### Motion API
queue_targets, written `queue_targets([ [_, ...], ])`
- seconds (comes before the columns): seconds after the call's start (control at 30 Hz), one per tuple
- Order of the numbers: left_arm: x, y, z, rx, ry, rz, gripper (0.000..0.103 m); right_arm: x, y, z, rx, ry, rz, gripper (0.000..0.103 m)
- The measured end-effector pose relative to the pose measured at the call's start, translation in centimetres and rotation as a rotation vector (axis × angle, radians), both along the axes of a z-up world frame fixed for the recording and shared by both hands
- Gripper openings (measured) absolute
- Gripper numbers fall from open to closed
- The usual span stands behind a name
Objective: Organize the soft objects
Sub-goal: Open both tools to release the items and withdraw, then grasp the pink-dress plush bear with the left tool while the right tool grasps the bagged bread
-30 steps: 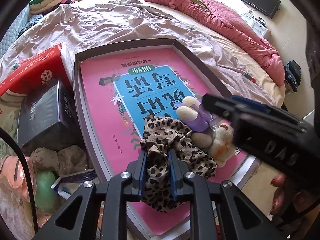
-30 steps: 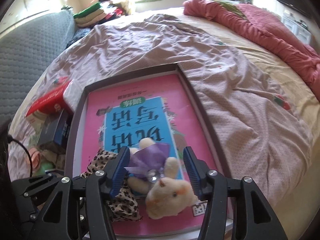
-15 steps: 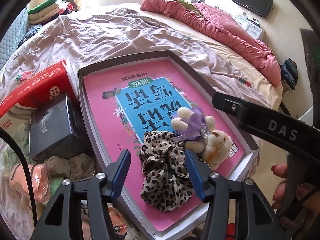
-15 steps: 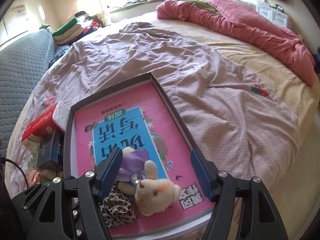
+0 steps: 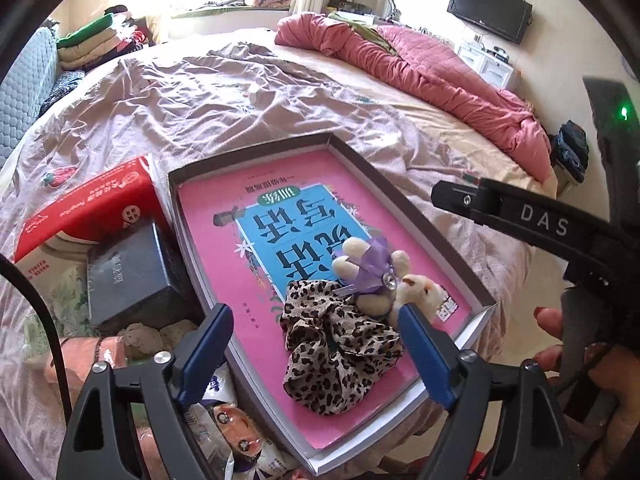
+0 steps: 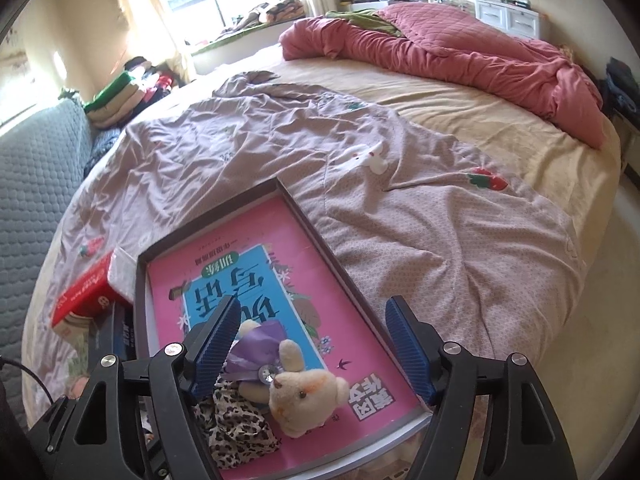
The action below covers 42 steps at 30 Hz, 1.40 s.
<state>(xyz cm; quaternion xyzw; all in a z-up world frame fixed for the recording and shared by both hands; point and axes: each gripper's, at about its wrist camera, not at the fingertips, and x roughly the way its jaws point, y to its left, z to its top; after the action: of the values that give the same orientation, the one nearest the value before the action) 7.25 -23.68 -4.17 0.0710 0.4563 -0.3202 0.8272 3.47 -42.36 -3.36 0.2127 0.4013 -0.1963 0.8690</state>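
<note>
A leopard-print scrunchie (image 5: 336, 344) and a cream plush bunny with a purple bow (image 5: 376, 276) lie side by side on the pink book inside a shallow grey tray (image 5: 352, 152) on the bed. My left gripper (image 5: 314, 320) hovers above the scrunchie; its jaws are opening and the pads touch nothing. In the right wrist view my right gripper (image 6: 312, 312) hangs over the bunny (image 6: 296, 388), with the scrunchie (image 6: 236, 424) at its lower left. Its jaws are opening too, clear of the toy. One right finger (image 5: 500, 212) crosses the left wrist view.
A red carton (image 5: 92, 208) and a dark box (image 5: 128, 272) crowd the tray's left side, with packets and soft items (image 5: 224, 420) below them. A rumpled mauve sheet (image 6: 400, 220) covers the bed. A pink quilt (image 5: 420, 68) lies at the back. The bed edge drops off at right.
The left jaws came off the scrunchie and spread wide; it now lies loose on the book. The right jaws widened around the bunny. Both grippers rose and drew back.
</note>
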Motion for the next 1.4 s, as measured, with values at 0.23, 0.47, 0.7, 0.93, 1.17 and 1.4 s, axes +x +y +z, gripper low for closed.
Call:
queue_targets([
  [0.23,-0.9,2.0,2.2,-0.052,-0.013,0.031,0.086,-1.5,0.3,1.7,-0.003,-0.069,0.032,0.076],
  [0.47,-0.8,5.9,4.9,-0.103,-0.038,0.123,0.086,-2.4,0.9,4.5,-0.058,-0.147,0.117,0.077],
  [0.7,-0.5,11.6,7.8,-0.118,-0.093,0.247,0.086,-3.3,2.1,7.1,-0.083,-0.221,0.198,0.077],
  [0.93,-0.1,17.3,9.0,-0.089,-0.110,0.378,0.086,-3.6,4.4,8.4,-0.051,-0.263,0.282,0.081],
  [1.17,-0.5,21.7,8.8,-0.068,-0.096,0.469,0.086,-3.7,8.1,8.8,-0.062,-0.279,0.406,0.082],
  [1.4,-1.0,24.4,7.8,-0.036,-0.075,0.523,0.086,-3.8,12.2,8.2,-0.050,-0.269,0.550,0.082],
])
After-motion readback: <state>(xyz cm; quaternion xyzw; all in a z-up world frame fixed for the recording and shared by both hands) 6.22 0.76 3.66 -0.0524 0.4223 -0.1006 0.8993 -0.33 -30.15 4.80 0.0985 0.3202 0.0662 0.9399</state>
